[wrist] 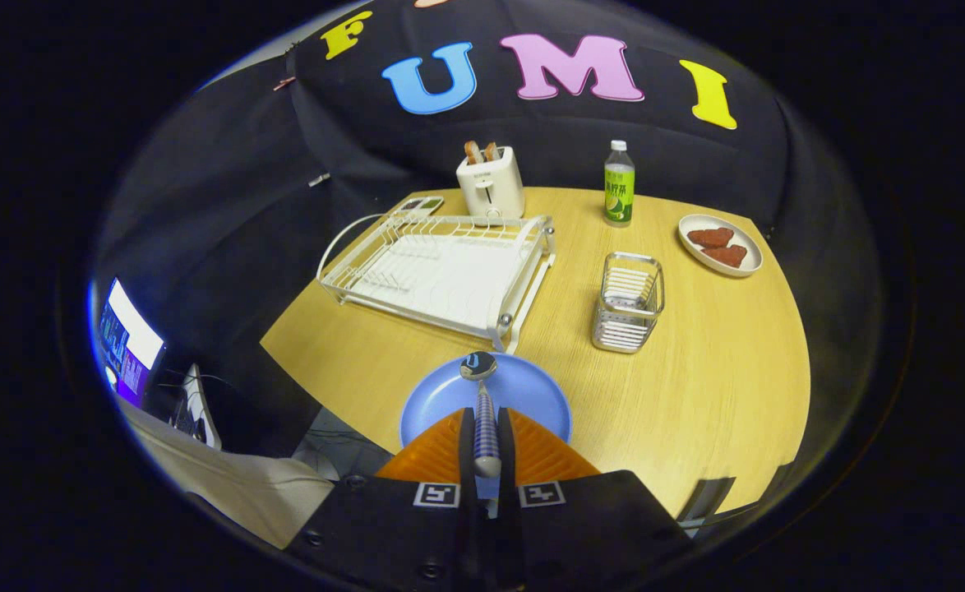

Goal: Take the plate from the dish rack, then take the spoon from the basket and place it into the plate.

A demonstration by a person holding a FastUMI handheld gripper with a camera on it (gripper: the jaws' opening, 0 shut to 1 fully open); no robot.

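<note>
A round blue plate lies on the wooden table just ahead of my fingers, near the table's front edge. My gripper is shut on the spoon: both orange fingers press on its blue-and-white patterned handle. The spoon's metal bowl points forward and hovers over the plate's far part. Beyond the plate stands the white wire dish rack, with no dishes in it. The metal wire basket stands to the right of the rack, beyond the plate.
A white toaster with two slices stands behind the rack. A green-labelled bottle is at the table's back. A white dish with reddish pieces sits back right. A lit screen is off the table's left.
</note>
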